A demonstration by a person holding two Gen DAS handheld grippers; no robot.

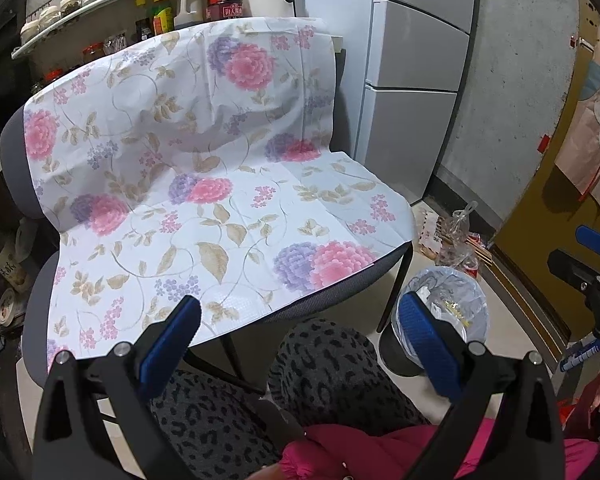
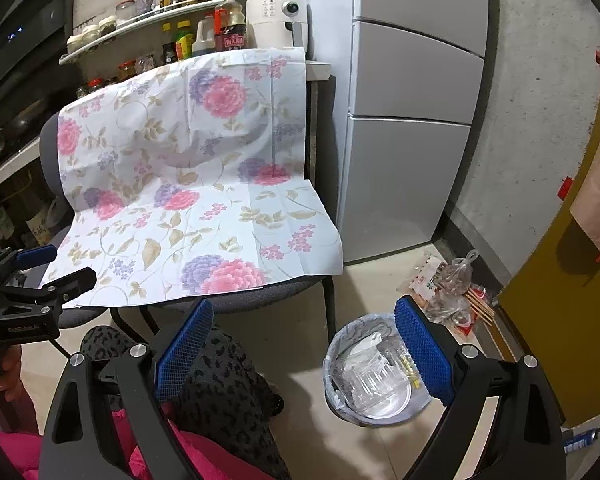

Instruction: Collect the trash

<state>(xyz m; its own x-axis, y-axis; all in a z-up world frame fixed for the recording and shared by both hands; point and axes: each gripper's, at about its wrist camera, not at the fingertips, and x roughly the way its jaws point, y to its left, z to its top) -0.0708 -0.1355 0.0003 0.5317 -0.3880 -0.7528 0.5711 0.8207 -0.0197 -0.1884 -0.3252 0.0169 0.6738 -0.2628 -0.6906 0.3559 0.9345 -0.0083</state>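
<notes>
Floral plastic sheeting (image 1: 204, 184) covers the seat and backrest of a grey chair (image 1: 16, 152), and nothing lies on it. Just right of the chair's front right leg, a small wastebasket (image 2: 342, 396) lined with a pale bag stands upright on the floor, its mouth facing up. Inside it lie clear plastic containers (image 2: 374, 380), white paper and small yellow scraps; I cannot tell a long axis for any of these.

Seen from the right wrist camera, the right gripper (image 2: 304, 354) hangs with its blue-padded jaws wide apart and empty, and the wastebasket sits between them, closer to the right pad and lower down. From the left wrist camera, the left gripper (image 1: 300, 340) is likewise spread wide with nothing in it; its left pad overlaps the chair's front edge, and its right pad partly hides the wastebasket (image 1: 478, 300).

Beyond the wastebasket, away from the chair, a crumpled clear plastic bag (image 2: 454, 288) and wooden skewers (image 2: 482, 306) lie on the floor against the wall. The skewers run diagonally, from near the bag toward the brown door (image 2: 564, 340). A fridge (image 2: 412, 120) stands right of the chair's backrest. Leopard-print knees (image 1: 320, 360) show below the chair.
</notes>
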